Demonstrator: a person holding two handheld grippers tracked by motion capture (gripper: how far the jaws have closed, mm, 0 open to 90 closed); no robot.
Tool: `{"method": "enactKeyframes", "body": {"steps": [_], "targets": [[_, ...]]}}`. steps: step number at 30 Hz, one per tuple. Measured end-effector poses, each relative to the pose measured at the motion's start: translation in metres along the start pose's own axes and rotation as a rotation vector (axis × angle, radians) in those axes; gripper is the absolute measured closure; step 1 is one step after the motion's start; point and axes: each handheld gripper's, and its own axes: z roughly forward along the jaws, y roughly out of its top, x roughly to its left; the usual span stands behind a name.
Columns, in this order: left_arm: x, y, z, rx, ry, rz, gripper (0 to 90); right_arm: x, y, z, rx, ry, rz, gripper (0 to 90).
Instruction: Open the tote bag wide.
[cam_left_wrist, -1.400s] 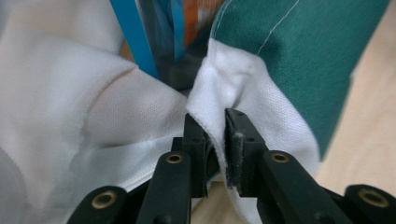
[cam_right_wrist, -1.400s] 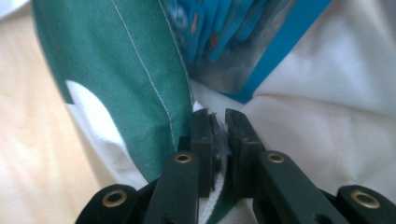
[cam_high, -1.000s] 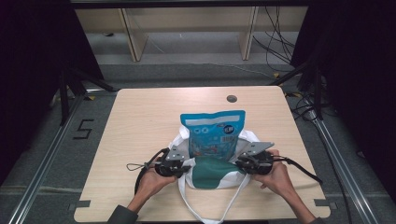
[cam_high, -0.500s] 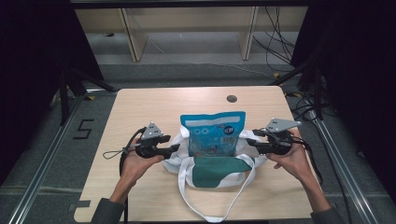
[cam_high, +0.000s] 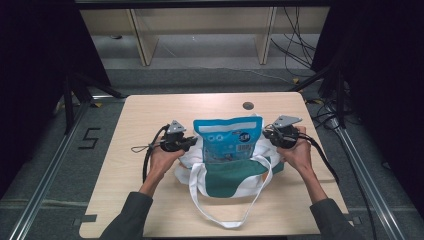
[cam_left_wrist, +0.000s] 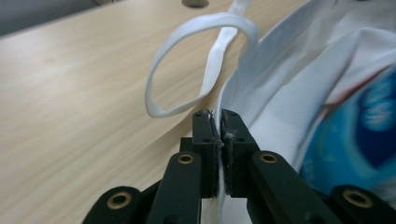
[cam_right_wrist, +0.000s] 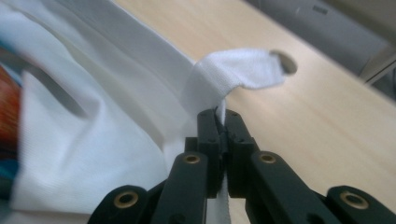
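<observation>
A white and green tote bag (cam_high: 227, 176) lies on the wooden table (cam_high: 150, 115), with a blue snack packet (cam_high: 228, 140) sticking out of its mouth. My left gripper (cam_high: 191, 143) is shut on the bag's left rim (cam_left_wrist: 223, 100); my right gripper (cam_high: 266, 134) is shut on the right rim (cam_right_wrist: 222, 103). In the left gripper view (cam_left_wrist: 218, 114) the white cloth is pinched between the jaws, and the blue packet (cam_left_wrist: 359, 140) lies to the right. The right gripper view (cam_right_wrist: 222, 113) shows cloth pinched beside a white strap (cam_right_wrist: 233, 70).
One long white handle loop (cam_high: 225, 210) trails toward the table's front edge. Another white loop (cam_left_wrist: 187, 60) lies on the wood past the left jaws. A round hole (cam_high: 248, 106) sits near the table's far edge. Shelving and cables stand beyond the table.
Both grippers have moved apart and farther up the table, pulling the bag's mouth wider. The bag has slid down the packet, so more of the blue packet shows.
</observation>
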Motion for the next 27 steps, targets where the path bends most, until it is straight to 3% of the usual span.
{"method": "enactKeyframes", "body": {"steps": [1,4,5,7,10,11,12,13,14,15,16,18,19,20,23,27], "targets": [[0.004,-0.008,0.012,0.037,-0.006,-0.01,85.1,-0.002,-0.011,0.01,0.034,0.017,0.022,88.3],[0.006,-0.022,0.025,0.064,-0.012,-0.022,85.2,0.001,-0.023,0.024,0.09,0.04,0.043,88.4],[0.005,-0.024,0.027,0.057,-0.013,-0.039,85.2,0.002,-0.026,0.027,0.095,0.036,0.039,88.4],[0.006,-0.024,0.026,0.064,-0.022,-0.034,84.9,0.003,-0.026,0.028,0.094,0.026,0.031,88.3],[0.004,-0.02,0.021,0.069,0.002,-0.048,81.8,0.003,-0.025,0.025,0.09,0.025,0.032,87.4],[0.005,-0.017,0.015,0.059,-0.004,-0.066,72.8,0.0,-0.022,0.017,0.081,0.027,0.073,81.9],[0.005,-0.017,0.015,0.059,-0.004,-0.066,69.8,-0.001,-0.021,0.014,0.054,0.033,0.107,80.7],[0.004,-0.014,0.009,0.052,-0.005,-0.079,69.8,-0.001,-0.021,0.014,0.054,0.033,0.107,80.7],[0.002,-0.012,0.004,0.043,-0.006,-0.085,64.9,-0.007,-0.018,0.006,0.01,0.047,0.115,77.9],[0.0,-0.01,-0.002,0.038,-0.011,-0.08,57.1,-0.011,-0.012,-0.01,-0.012,0.063,0.14,68.2],[-0.005,-0.004,-0.011,0.005,-0.004,-0.085,55.3,-0.011,-0.009,-0.018,-0.023,0.085,0.163,67.9],[-0.011,0.002,-0.022,-0.019,0.013,-0.086,50.6,-0.012,-0.002,-0.04,-0.093,0.09,0.204,67.9],[-0.011,0.002,-0.022,-0.019,0.013,-0.086,50.7,-0.012,-0.002,-0.04,-0.093,0.09,0.204,67.9],[-0.017,0.007,-0.036,-0.037,-0.006,-0.079,50.8,-0.012,0.004,-0.064,-0.158,0.155,0.214,67.9],[-0.034,0.008,-0.054,-0.067,-0.067,-0.086,54.7,0.003,0.005,-0.082,-0.15,0.204,0.173,67.3],[-0.056,0.004,-0.068,-0.083,-0.171,-0.086,59.4,0.033,0.0,-0.087,-0.101,0.266,0.092,63.1]]}}
